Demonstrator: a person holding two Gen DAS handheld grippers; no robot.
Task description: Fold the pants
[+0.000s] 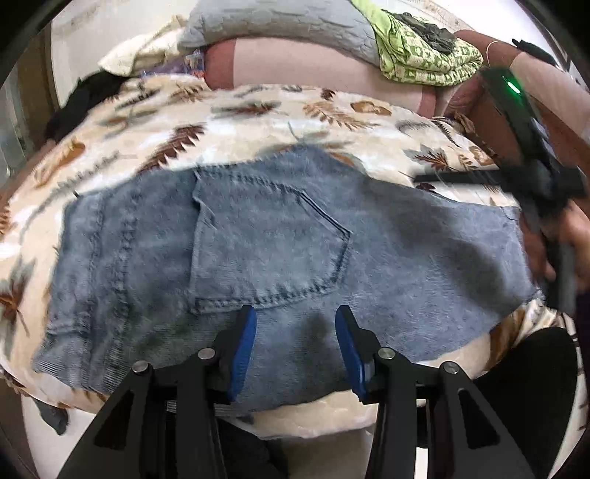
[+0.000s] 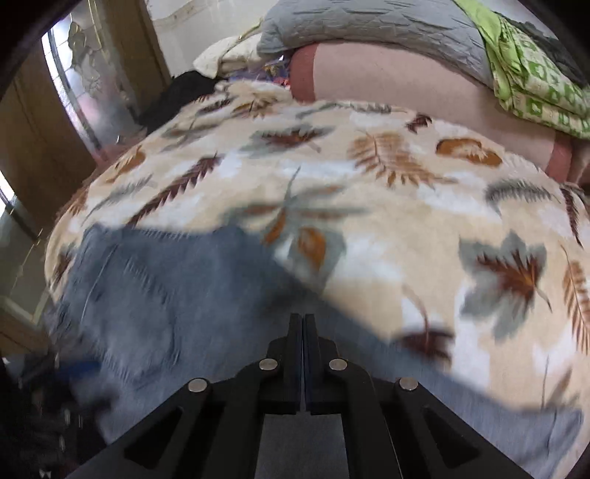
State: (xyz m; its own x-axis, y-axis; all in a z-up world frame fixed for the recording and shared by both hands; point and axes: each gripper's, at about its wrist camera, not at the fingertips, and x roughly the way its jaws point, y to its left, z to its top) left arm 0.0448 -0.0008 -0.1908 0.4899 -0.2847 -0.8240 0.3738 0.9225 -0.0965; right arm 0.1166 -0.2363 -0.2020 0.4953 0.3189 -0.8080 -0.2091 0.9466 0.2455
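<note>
Folded blue jeans lie flat on a leaf-patterned blanket, back pocket facing up. My left gripper is open and empty, its blue pads just above the near edge of the jeans. My right gripper is shut with nothing visible between its fingers, hovering over the jeans at their right side. The right gripper also shows in the left wrist view, held by a hand at the jeans' right end. The right wrist view is blurred by motion.
A grey quilt, a pink pillow and a green patterned cloth lie at the back of the bed. A black garment lies at the back left. A wooden door and window stand at left.
</note>
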